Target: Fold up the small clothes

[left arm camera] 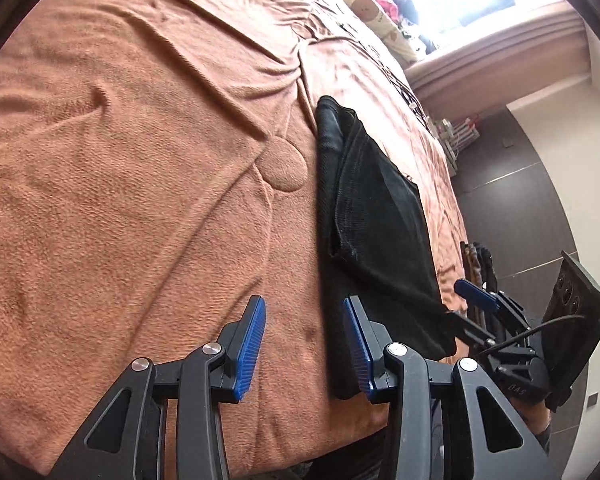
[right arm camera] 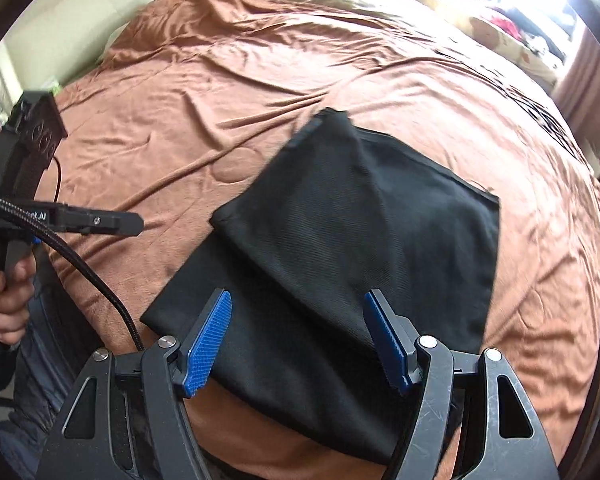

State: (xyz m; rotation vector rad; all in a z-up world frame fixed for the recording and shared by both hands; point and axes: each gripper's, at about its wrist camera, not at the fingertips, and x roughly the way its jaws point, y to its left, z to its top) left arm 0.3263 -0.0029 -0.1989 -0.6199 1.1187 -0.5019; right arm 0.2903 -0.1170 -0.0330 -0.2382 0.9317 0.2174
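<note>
A black garment lies flat on the brown blanket near the bed's front edge, with one flap folded over its middle. My left gripper is open and hovers over the garment's left edge; its right pad is above black cloth, its left pad above bare blanket, and nothing is between them. My right gripper is open just above the garment's near part and holds nothing. The right gripper shows at the garment's near right corner in the left wrist view. The left gripper shows side-on, left of the garment, in the right wrist view.
The wrinkled brown blanket covers the whole bed. Patterned pillows lie at the far right by a bright window. A hand grips the left tool's handle, and a black cable hangs from it. Dark floor lies beyond the bed's edge.
</note>
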